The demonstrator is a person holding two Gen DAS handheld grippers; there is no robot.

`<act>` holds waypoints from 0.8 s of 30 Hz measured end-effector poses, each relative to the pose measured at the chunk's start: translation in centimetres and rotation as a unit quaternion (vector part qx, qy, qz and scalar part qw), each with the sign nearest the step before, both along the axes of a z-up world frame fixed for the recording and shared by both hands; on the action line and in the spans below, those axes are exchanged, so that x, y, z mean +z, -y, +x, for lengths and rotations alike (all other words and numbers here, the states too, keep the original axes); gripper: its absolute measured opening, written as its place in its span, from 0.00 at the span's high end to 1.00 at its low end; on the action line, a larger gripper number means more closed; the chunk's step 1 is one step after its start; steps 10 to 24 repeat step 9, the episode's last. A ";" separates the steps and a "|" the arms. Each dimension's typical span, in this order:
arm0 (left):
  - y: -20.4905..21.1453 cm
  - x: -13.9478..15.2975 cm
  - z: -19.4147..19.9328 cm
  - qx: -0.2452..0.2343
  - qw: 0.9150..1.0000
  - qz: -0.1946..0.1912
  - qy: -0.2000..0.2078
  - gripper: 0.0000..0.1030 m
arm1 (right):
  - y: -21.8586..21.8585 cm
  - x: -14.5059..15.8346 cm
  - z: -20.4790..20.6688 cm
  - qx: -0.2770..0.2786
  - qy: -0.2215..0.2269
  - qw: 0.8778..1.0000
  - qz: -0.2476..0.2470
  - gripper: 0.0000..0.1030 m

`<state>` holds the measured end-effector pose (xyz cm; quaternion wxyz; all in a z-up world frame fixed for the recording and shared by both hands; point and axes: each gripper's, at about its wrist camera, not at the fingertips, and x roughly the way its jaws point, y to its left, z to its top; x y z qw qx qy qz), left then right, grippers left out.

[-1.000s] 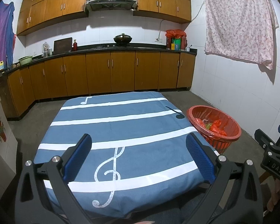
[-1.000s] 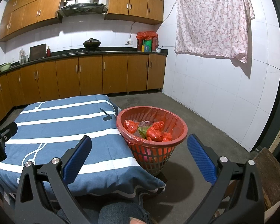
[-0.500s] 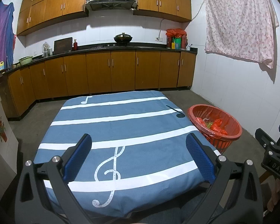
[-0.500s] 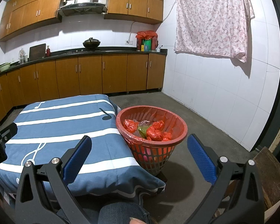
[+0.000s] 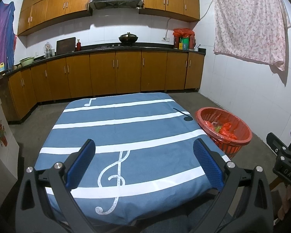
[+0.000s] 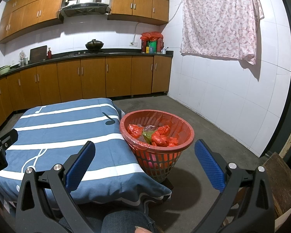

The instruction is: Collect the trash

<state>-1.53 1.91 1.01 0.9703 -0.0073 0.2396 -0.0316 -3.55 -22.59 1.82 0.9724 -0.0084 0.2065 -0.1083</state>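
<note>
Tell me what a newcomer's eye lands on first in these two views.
The red basket on the floor, lined with red plastic and holding crumpled red and green trash, stands right of the table. The blue tablecloth with white stripes and music notes fills the middle. Both the left gripper and the right gripper are open and hold nothing.

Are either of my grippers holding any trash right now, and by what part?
Nothing is held. The left gripper and right gripper are both open and empty; the trash sits in the red basket.

Brown cabinets (image 5: 114,71) line white-tiled walls (image 6: 223,89) over a grey concrete floor (image 6: 213,147) — a floral sheet (image 6: 221,19) hangs high.
</note>
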 end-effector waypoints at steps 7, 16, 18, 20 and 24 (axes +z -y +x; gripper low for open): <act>-0.1 0.1 0.1 -0.001 1.000 0.000 -0.001 0.04 | 0.1 0.0 0.0 0.000 0.000 1.000 0.000 0.02; -0.1 0.1 0.2 -0.002 1.000 -0.001 -0.002 0.04 | 0.1 0.1 0.0 0.000 0.000 1.000 0.001 0.02; -0.1 0.1 0.2 -0.002 1.000 -0.001 -0.002 0.04 | 0.1 0.1 0.0 0.000 0.000 1.000 0.001 0.02; -0.1 0.1 0.2 -0.002 1.000 -0.001 -0.002 0.04 | 0.1 0.1 0.0 0.000 0.000 1.000 0.001 0.02; -0.1 0.1 0.2 -0.002 1.000 -0.001 -0.002 0.04 | 0.1 0.1 0.0 0.000 0.000 1.000 0.001 0.02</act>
